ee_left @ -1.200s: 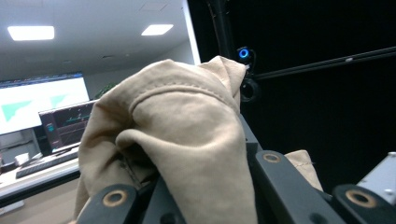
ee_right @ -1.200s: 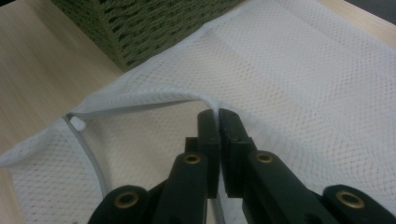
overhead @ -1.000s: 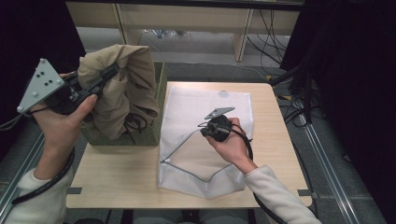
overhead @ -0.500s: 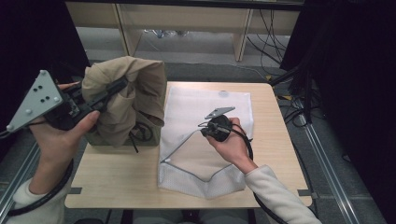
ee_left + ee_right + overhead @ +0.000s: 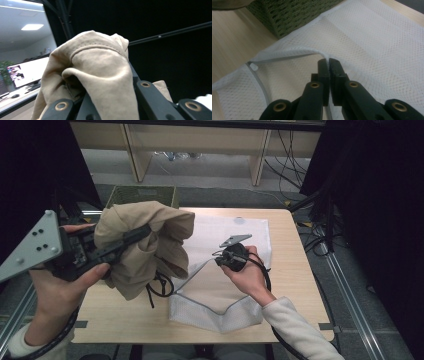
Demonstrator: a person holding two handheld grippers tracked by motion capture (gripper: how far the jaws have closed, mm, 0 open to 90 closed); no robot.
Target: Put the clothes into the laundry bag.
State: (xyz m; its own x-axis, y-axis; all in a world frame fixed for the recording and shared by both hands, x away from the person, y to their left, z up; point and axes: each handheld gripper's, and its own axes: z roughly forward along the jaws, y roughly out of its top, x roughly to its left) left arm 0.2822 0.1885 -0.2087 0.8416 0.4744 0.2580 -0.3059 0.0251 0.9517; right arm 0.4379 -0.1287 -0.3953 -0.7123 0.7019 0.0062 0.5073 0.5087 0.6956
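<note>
A crumpled tan garment hangs in the air over the table's left side, with my left gripper shut on it. In the left gripper view the tan cloth bulges up between and over the black jaws. A white mesh laundry bag lies flat on the wooden table. My right gripper is shut on the bag's corded rim and lifts it slightly. In the right gripper view the mesh bag spreads ahead and my right gripper pinches the rim's edge, jaws pressed together.
A green woven basket stands at the table's back left corner, behind the garment; its wall also appears in the right gripper view. A black cord dangles under the garment. Shelving and cables lie beyond the table.
My left hand has carried the garment up out of the green basket and to the right, toward the bag's opening. The right hand has held still on the bag's rim.
</note>
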